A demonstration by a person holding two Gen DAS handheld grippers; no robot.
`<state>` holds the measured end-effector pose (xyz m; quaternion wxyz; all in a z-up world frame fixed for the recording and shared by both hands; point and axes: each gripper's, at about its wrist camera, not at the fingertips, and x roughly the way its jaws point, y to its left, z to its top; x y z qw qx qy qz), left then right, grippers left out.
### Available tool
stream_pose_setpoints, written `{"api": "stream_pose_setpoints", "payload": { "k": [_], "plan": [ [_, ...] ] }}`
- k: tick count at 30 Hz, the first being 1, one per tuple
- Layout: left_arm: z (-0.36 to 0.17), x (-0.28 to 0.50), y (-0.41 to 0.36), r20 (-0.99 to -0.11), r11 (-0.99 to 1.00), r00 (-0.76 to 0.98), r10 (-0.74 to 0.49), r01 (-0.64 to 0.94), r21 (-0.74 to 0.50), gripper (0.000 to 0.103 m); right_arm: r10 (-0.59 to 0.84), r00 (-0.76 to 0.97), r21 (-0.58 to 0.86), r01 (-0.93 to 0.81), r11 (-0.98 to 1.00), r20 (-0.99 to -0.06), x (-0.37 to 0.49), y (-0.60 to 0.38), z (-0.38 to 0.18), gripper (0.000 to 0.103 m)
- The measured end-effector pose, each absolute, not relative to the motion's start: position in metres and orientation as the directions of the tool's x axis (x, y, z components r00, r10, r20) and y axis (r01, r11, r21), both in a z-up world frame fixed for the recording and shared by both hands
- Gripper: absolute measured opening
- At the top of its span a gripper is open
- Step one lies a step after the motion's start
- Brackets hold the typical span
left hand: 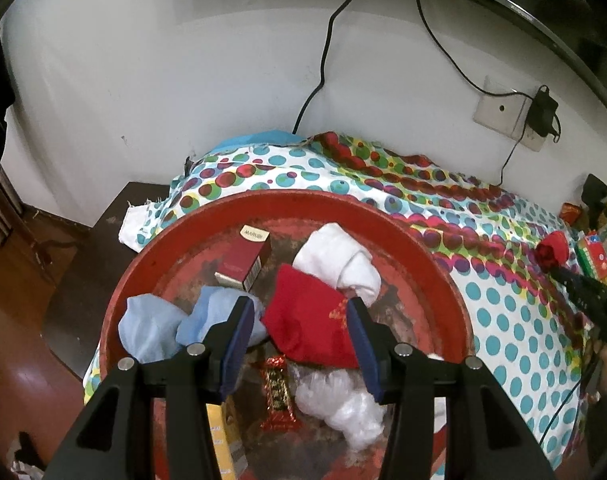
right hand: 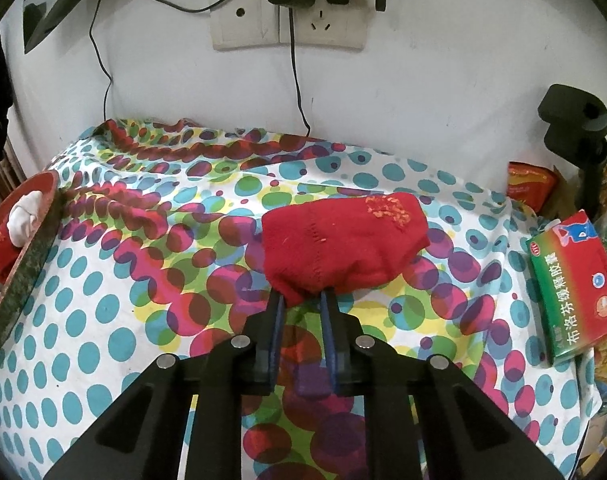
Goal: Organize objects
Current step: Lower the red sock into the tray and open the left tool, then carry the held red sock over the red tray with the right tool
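A round red basin [left hand: 263, 200] sits at the left end of a table covered with a dotted cloth [right hand: 103, 300]. Inside it lie a red sock [left hand: 307, 320], a white sock [left hand: 343, 260], light blue socks [left hand: 155, 328], a dark red box [left hand: 243, 256], a red candy wrapper [left hand: 277, 396] and a clear plastic bag [left hand: 343, 404]. My left gripper [left hand: 299, 308] hovers open over the basin, its pads gripping nothing. My right gripper [right hand: 302, 298] is shut on the near edge of a second red sock [right hand: 343, 240], which rests on the cloth.
A green and red medicine box [right hand: 567, 288] lies at the table's right edge, with a red snack packet [right hand: 527, 184] and a black clamp stand [right hand: 575, 128] behind it. Wall sockets [right hand: 287, 20] with plugs and hanging cables are on the back wall. The basin [right hand: 31, 232] stands left of the sock.
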<state>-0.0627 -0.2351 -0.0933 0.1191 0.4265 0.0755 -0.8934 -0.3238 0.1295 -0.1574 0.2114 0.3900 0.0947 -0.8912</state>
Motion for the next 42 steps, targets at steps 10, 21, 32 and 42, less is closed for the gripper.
{"api": "stream_pose_setpoints", "payload": {
  "k": [10, 21, 32, 42],
  "plan": [
    [-0.098, -0.031, -0.262, -0.792, -0.938, -0.597, -0.128, 0.332, -0.099, 0.049, -0.321, -0.598, 0.021, 0.453, -0.891, -0.734, -0.321, 0.128, -0.154, 0.011],
    [-0.102, -0.003, -0.272, -0.779, -0.918, -0.618, -0.108, 0.362, -0.16, 0.049, -0.385, -0.599, 0.045, 0.502, -0.864, -0.703, -0.297, 0.102, -0.115, 0.01],
    [-0.103, 0.011, -0.269, -0.771, -0.927, -0.633, -0.068, 0.326, -0.186, 0.049, -0.224, -0.671, -0.075, 0.386, -0.919, -0.707, -0.316, 0.108, -0.124, 0.073],
    [-0.106, -0.002, -0.26, -0.788, -0.939, -0.612, -0.06, 0.303, -0.164, 0.049, -0.161, -0.629, -0.081, 0.337, -0.938, -0.761, -0.358, 0.119, -0.16, 0.061]
  ]
}}
